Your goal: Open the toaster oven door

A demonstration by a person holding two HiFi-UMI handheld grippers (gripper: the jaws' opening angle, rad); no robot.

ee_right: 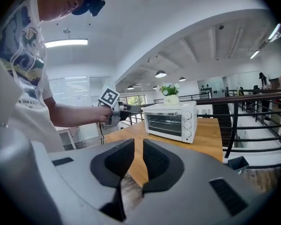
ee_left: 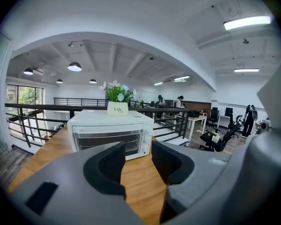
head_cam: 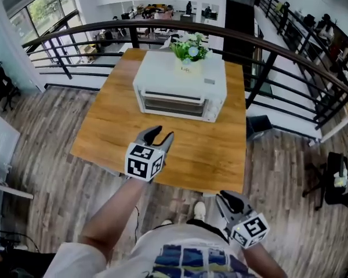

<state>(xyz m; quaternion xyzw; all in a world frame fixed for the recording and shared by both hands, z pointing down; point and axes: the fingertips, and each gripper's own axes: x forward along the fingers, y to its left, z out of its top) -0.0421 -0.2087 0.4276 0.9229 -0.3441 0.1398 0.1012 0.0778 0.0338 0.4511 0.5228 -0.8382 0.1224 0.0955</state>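
The white toaster oven [head_cam: 180, 91] stands at the far middle of the wooden table [head_cam: 220, 149], its glass door shut and its knobs on the right side. My left gripper [head_cam: 160, 136] hovers over the table in front of the oven, pointing at the door but well short of it. Its jaws are open with nothing between them. In the left gripper view the oven [ee_left: 110, 137] lies straight ahead beyond the left gripper [ee_left: 138, 161]. My right gripper [head_cam: 227, 199] hangs off the table's near right corner. The right gripper [ee_right: 138, 157] shows a narrow gap and holds nothing.
A white pot of flowers [head_cam: 190, 52] sits on top of the oven. A dark curved railing [head_cam: 261, 48] runs close behind and to the right of the table. A black office chair [head_cam: 336, 181] stands on the floor at the right.
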